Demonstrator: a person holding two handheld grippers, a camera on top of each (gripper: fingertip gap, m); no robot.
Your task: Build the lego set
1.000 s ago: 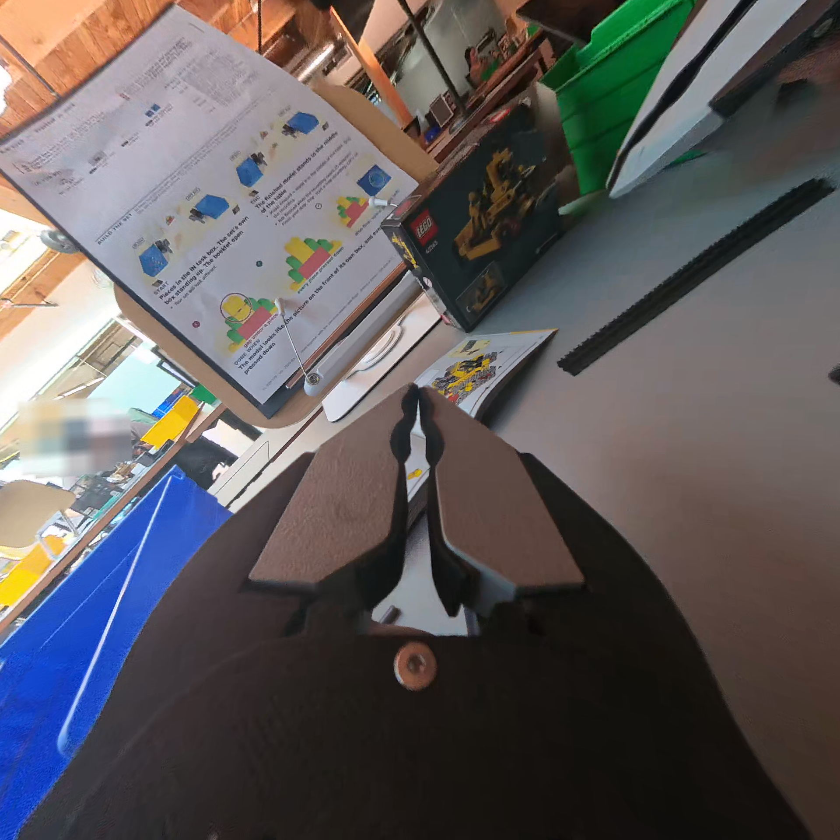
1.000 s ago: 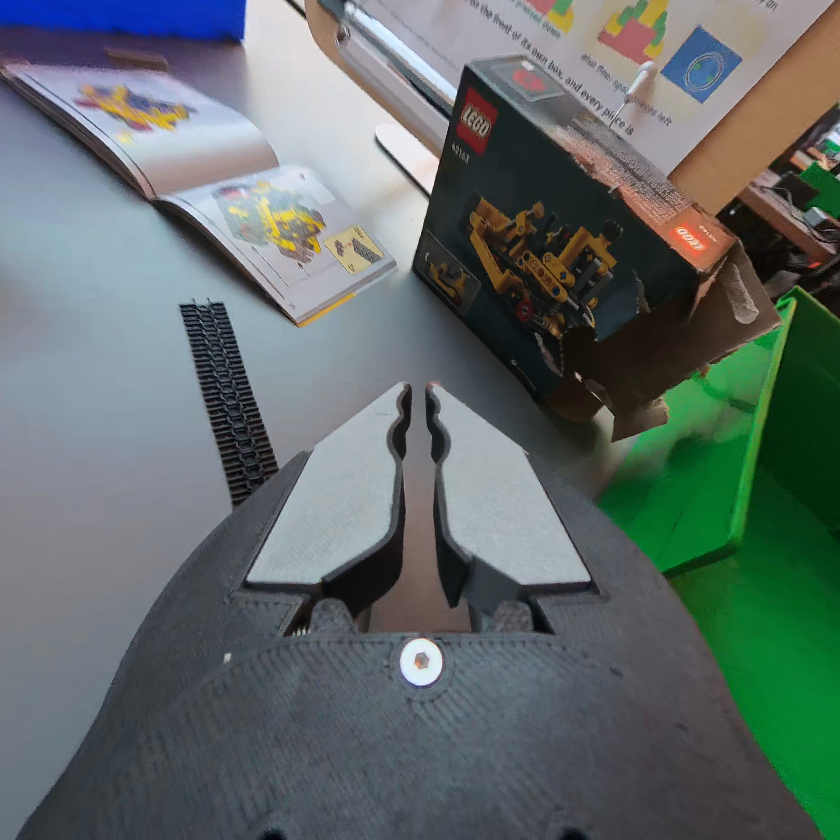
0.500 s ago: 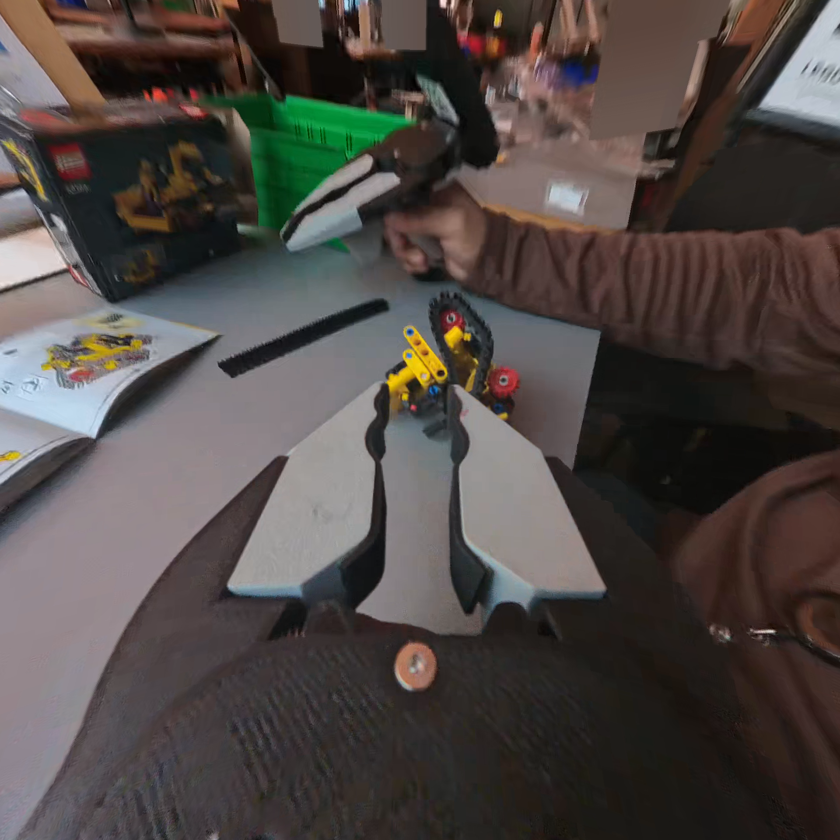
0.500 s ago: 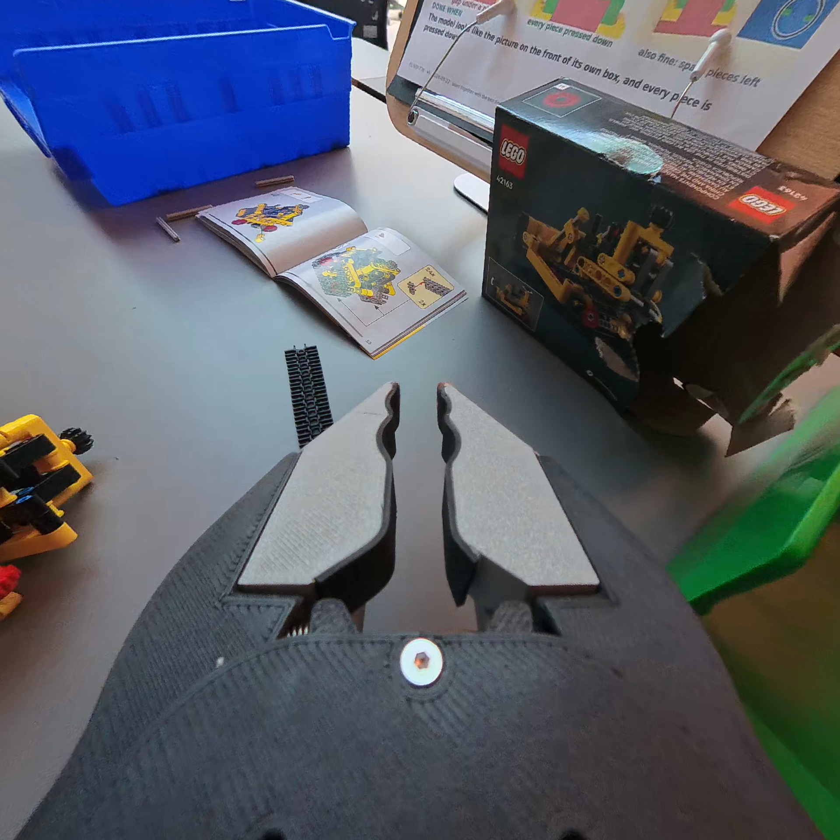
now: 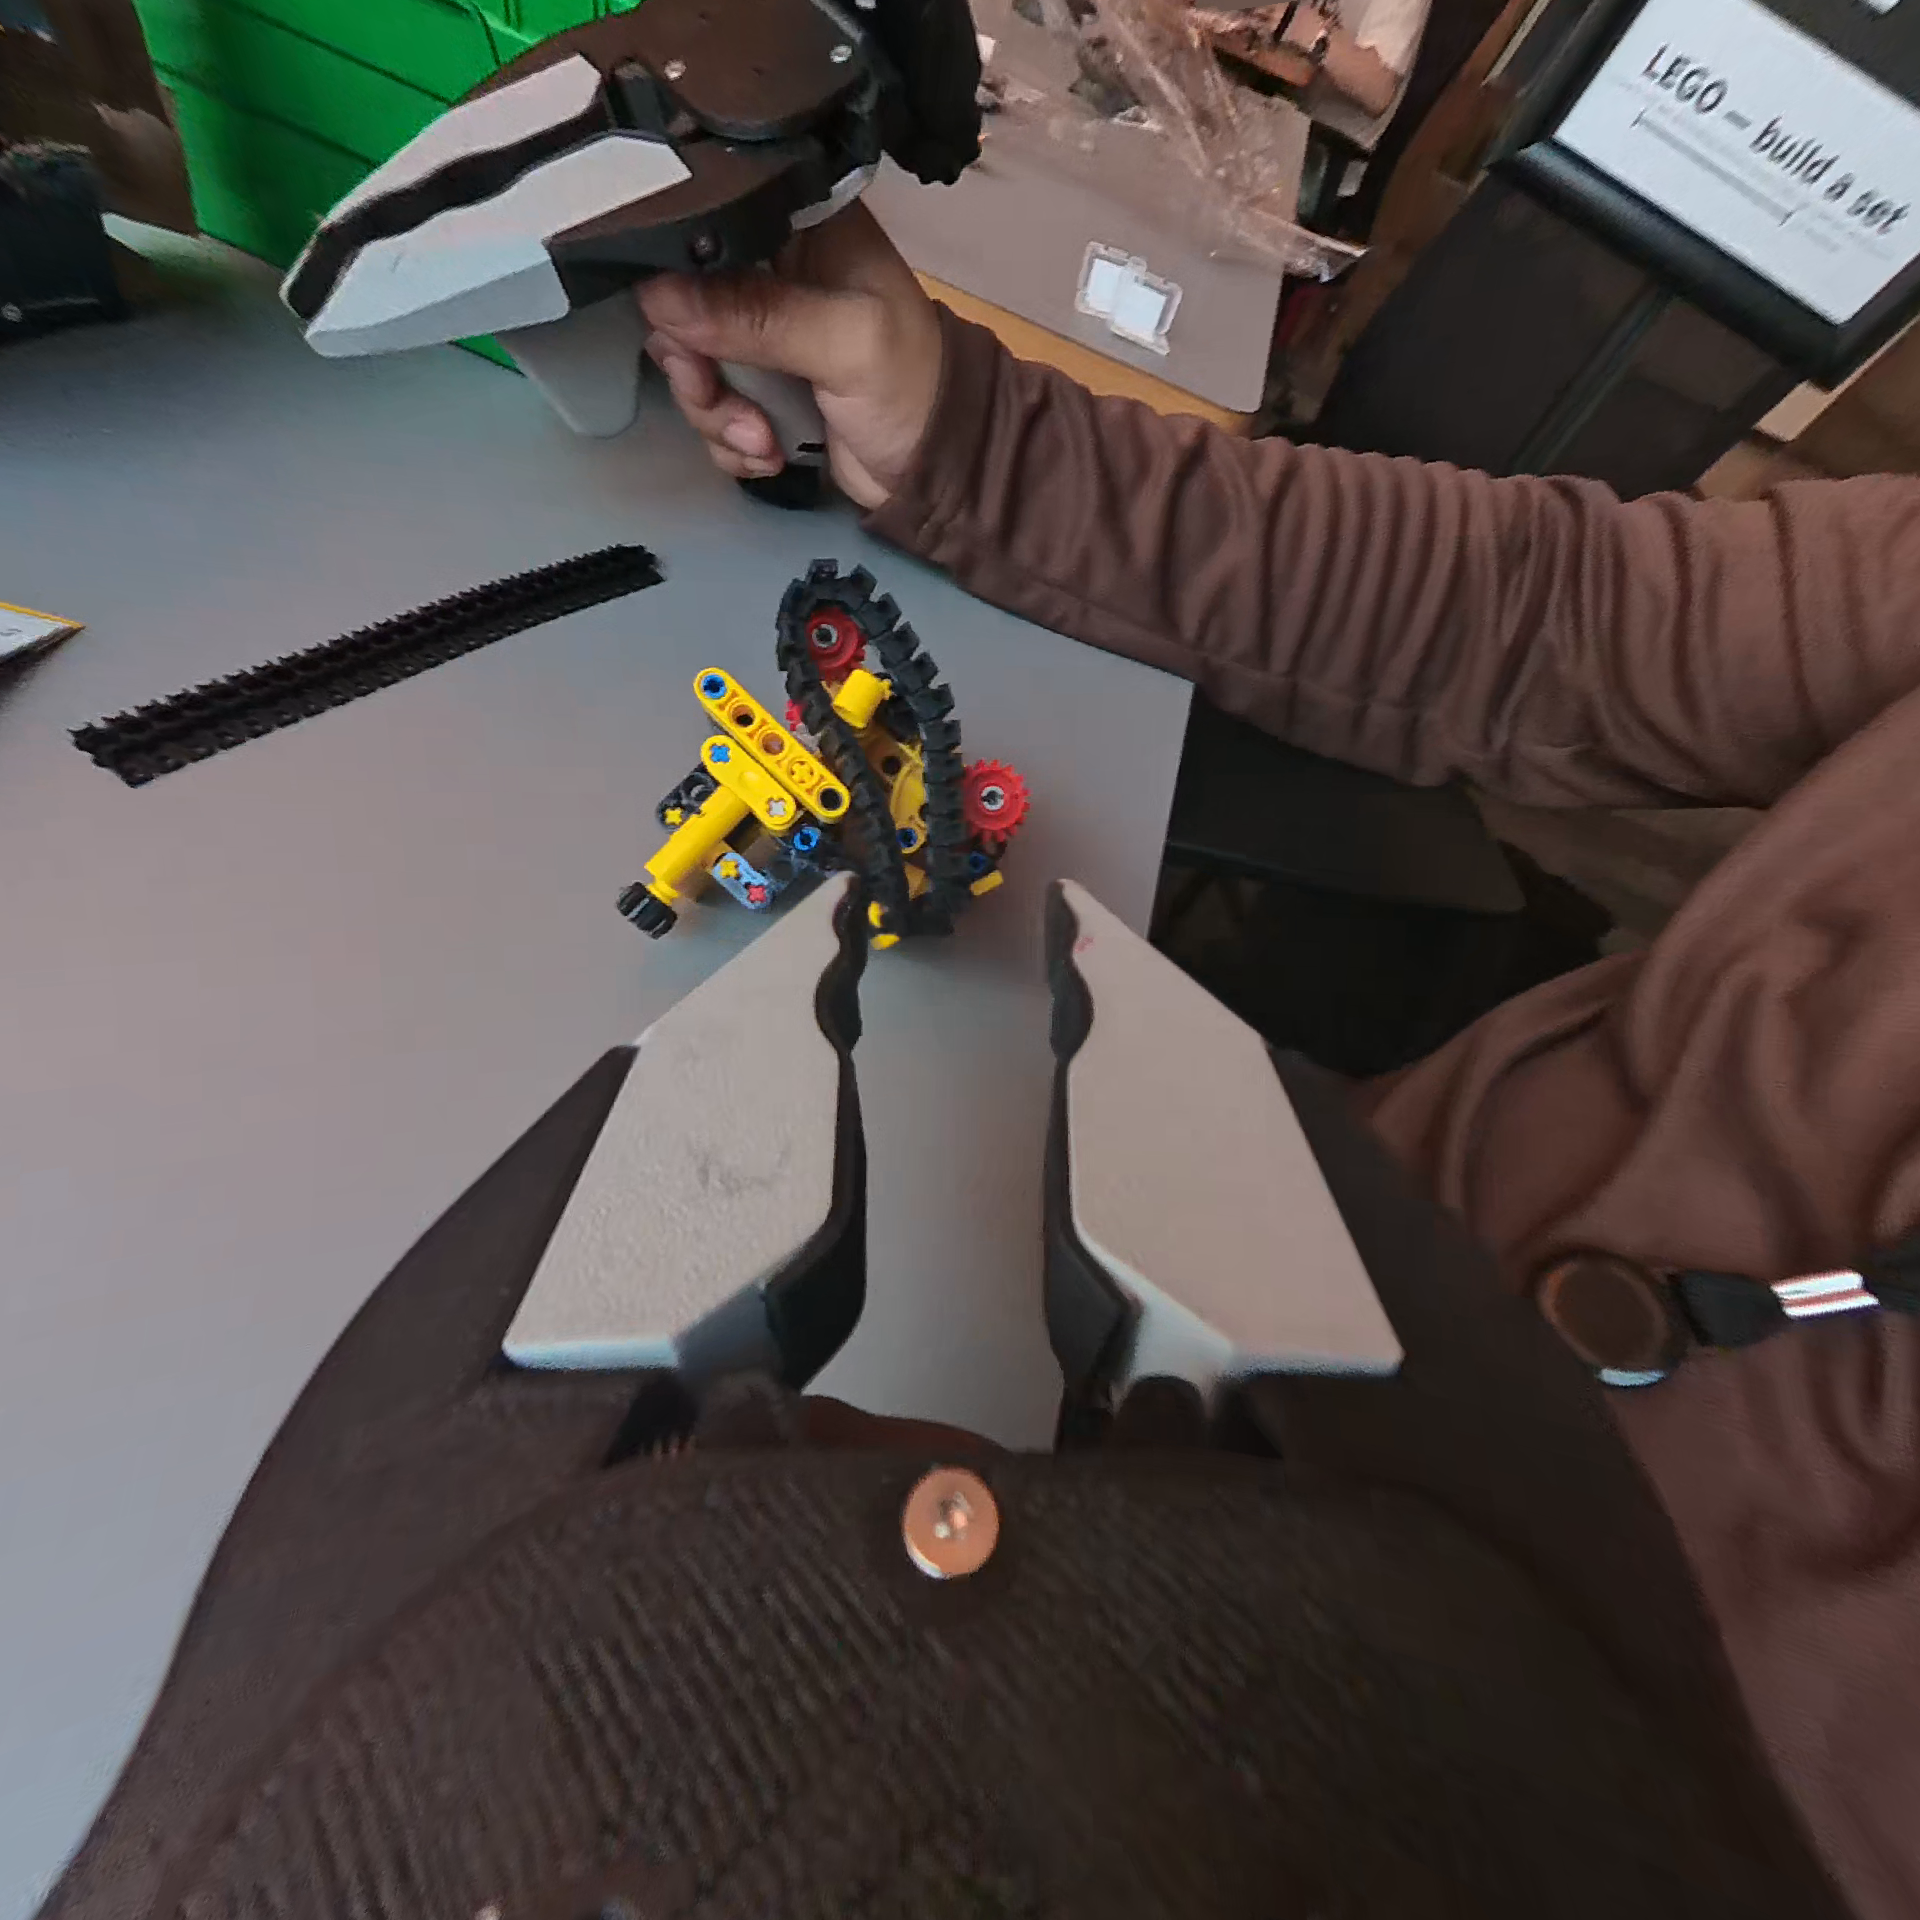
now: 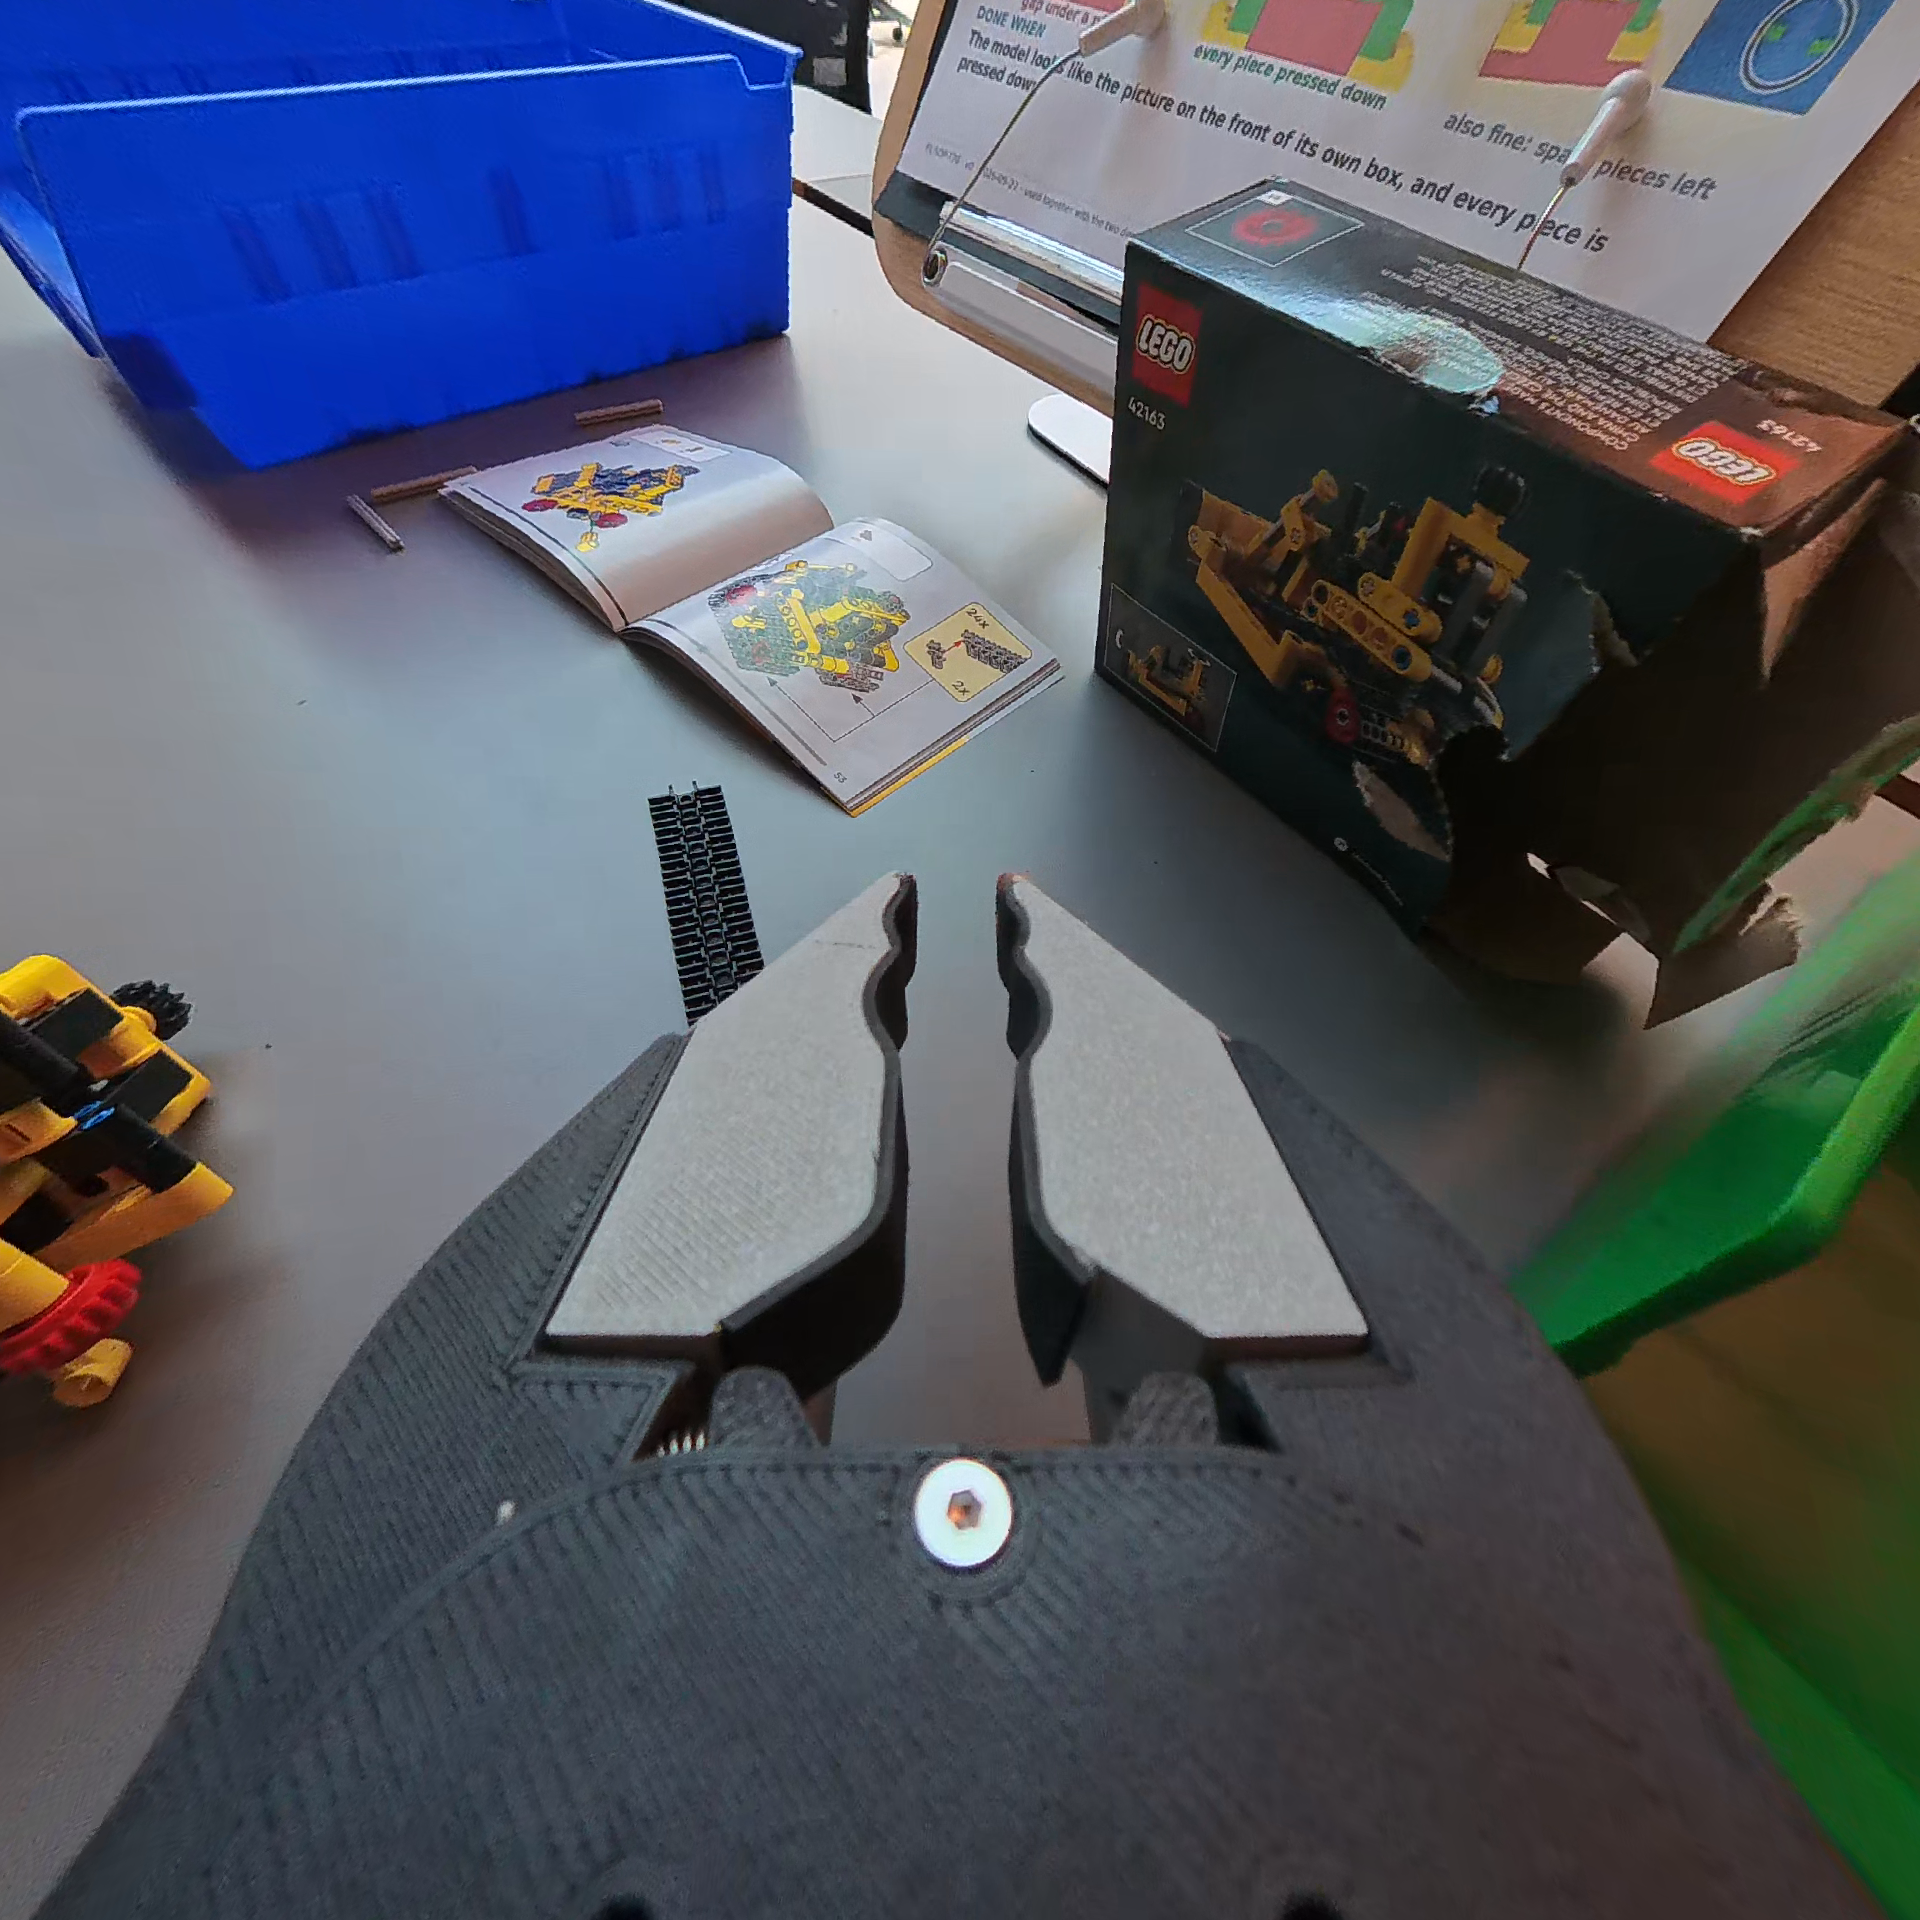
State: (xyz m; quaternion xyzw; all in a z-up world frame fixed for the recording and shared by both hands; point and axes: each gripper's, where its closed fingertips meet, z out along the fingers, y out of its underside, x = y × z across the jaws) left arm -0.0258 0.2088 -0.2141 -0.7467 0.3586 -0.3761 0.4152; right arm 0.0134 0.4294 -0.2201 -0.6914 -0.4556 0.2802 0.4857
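Grippers over grey table (image 5: 260, 987), mid-build: my left gripper (image 5: 951, 904) points down at the half-built yellow model (image 5: 821, 790), fingers spread wide w/ nothing between them, tips just short of the model's near edge. Model lies tipped on its side close to the table's edge, one black track (image 5: 883, 727) looped round its red gears, yellow beams facing up. Loose track strip (image 5: 364, 665) lies flat on the table, left of the model & apart from it. Beyond the model, my right hand (image 5: 800, 353) wraps the pistol grip of the right gripper (image 5: 322, 301), held level above the table, brown sleeve (image 5: 1299, 582) running back toward me; nose aimed away from the model toward the green bin (image 5: 312, 125). Right wrist cam: right gripper (image 6: 956, 894) parted a little, nothing held, hovering over bare table w/ the strip's far end (image 6: 701, 883) just left of its fingers. Ahead lie the open instruction booklet (image 6: 748, 603) & the set's dark box (image 6: 1403, 582), standing upright w/ its right end torn. Blue bin (image 6: 416, 229) sits far left, a few small brown pins (image 6: 416, 488) just beside it. Printed sheet on a stand (image 6: 1351, 114) rises behind the box.
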